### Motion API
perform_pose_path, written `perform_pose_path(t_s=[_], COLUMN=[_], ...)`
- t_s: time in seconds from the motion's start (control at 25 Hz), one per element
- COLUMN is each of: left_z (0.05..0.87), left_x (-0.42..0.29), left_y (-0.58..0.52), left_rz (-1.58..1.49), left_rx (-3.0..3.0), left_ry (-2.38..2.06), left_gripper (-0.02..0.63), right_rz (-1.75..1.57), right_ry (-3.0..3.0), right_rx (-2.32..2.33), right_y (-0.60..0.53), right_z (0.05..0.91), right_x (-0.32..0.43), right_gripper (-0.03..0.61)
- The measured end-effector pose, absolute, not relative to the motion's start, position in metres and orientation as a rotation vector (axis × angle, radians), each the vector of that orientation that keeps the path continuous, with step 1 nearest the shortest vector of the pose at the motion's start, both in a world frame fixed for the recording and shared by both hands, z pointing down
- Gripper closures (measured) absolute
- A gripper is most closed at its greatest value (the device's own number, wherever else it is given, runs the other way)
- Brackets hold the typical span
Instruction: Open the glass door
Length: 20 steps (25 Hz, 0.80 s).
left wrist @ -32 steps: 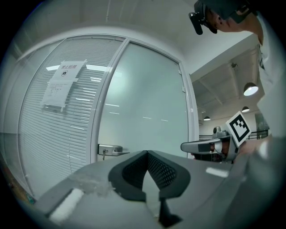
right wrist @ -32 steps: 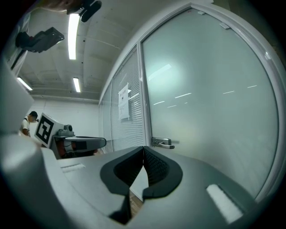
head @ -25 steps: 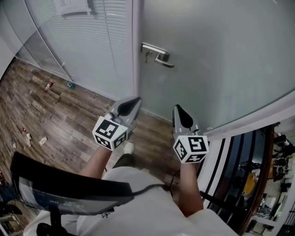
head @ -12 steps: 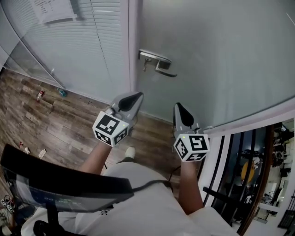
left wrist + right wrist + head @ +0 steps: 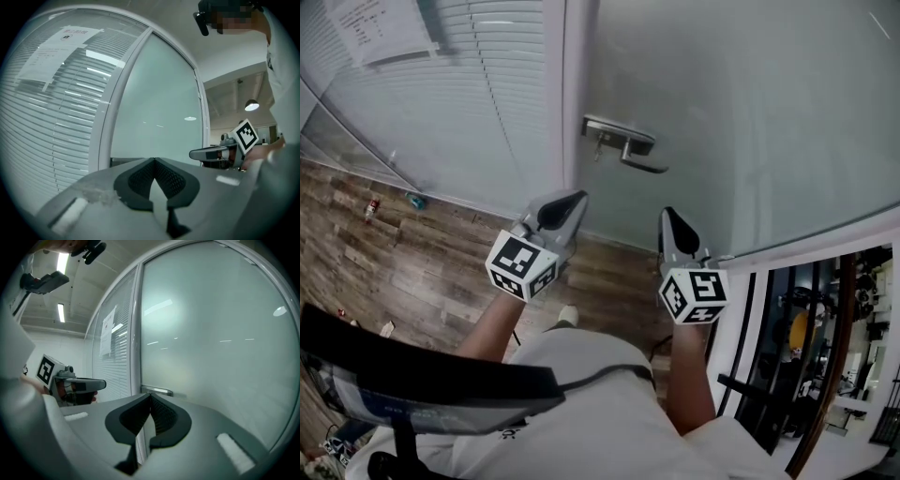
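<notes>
The glass door (image 5: 750,112) is closed, its frosted pane filling the space to the right of the door handle (image 5: 623,148), a metal lever at the door's left edge with its free end pointing right. Just left of the handle runs the white frame post (image 5: 577,94), and beyond that a fixed panel with blinds (image 5: 487,103). The left gripper (image 5: 572,200) is held below and slightly left of the handle, clenched, with nothing between its pads. The right gripper (image 5: 668,215) is below and slightly right of the handle, likewise pinched tight and empty. Neither touches the handle or the glass, so the reach for the handle looks not yet finished. The main risk is in how the lever gets taken. With both sets of jaws together, neither gripper can wrap around it. A closed tip pressing on smooth metal could skid off the free end and knock the pane to the right of the handle. Pulling or pushing before the lever is fully down would strain the latch and leave the door closed. Something small hangs under the handle's plate, perhaps a key, but it is too small to tell, and a locked door would resist any effort. Which way the door swings is not clear. If it swings toward the person standing close below the handle, it could catch their feet or the idle gripper.
</notes>
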<state>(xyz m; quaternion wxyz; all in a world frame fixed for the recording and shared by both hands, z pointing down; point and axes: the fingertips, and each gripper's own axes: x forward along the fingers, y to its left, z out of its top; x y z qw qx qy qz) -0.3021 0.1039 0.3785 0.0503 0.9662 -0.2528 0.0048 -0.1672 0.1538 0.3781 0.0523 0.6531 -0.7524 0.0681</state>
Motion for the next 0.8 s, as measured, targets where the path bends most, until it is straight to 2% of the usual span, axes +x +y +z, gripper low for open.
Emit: perform_pose_path(t_s=[0.4,0.8], left_z=[0.391,0.389], left_x=[-0.319,-0.312], left_y=[0.061,0.057], left_rz=[0.02,0.009], left_rx=[2.92,2.915], left_ry=[-0.755,-0.79], left_gripper=[0.611,0.611], right_rz=[0.156,0.063], right_ry=[-2.252,-2.196], right_rx=[1.93,1.819], right_y=[0.093,0.053], right_z=[0.381,0.394], right_x=[-0.176,-0.151], right_gripper=[0.569,0.568])
